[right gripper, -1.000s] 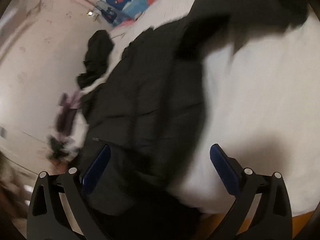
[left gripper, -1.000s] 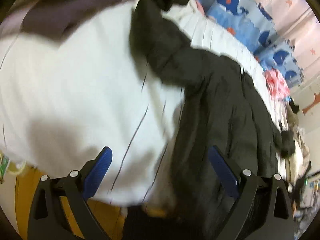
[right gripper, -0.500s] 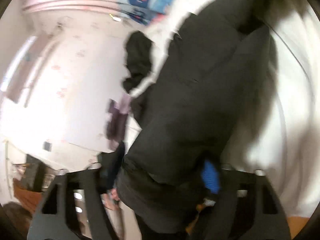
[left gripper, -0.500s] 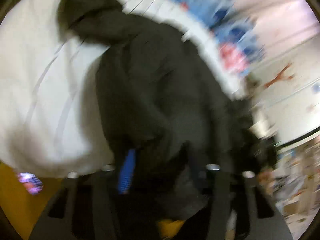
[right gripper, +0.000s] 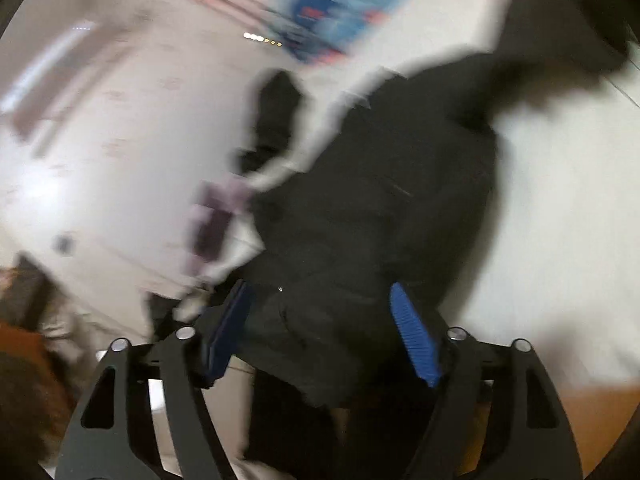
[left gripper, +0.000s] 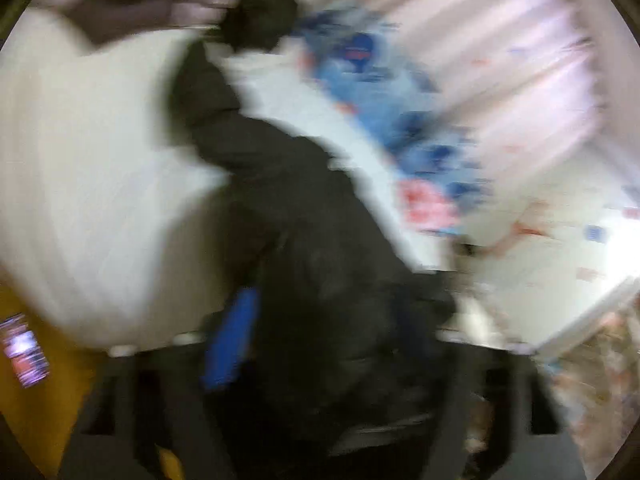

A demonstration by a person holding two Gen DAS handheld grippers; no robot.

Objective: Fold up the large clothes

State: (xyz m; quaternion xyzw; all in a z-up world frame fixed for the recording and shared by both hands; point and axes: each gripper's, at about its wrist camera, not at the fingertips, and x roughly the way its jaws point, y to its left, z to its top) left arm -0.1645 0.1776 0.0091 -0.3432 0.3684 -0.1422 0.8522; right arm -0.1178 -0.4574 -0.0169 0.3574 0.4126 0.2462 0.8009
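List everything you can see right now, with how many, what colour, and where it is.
Jacket: one, black, spread on the bed, its near hem bunched between both grippers' pads.
Bed sheet: one, white, under the jacket.
Pillow: blue with a dark print, count unclear through blur, at the far edge of the bed by the wall.
Small dark garment: one, black, on the bed's far edge.
Purple clothing: one heap, hanging at the bed's edge.
Wall: pale pink, behind the bed.
Floor: orange-brown, below the bed.
Left gripper: one, black with blue pads, jaws just reopening, jacket between them.
Right gripper: one, black with blue pads, jaws just reopening, jacket between them.
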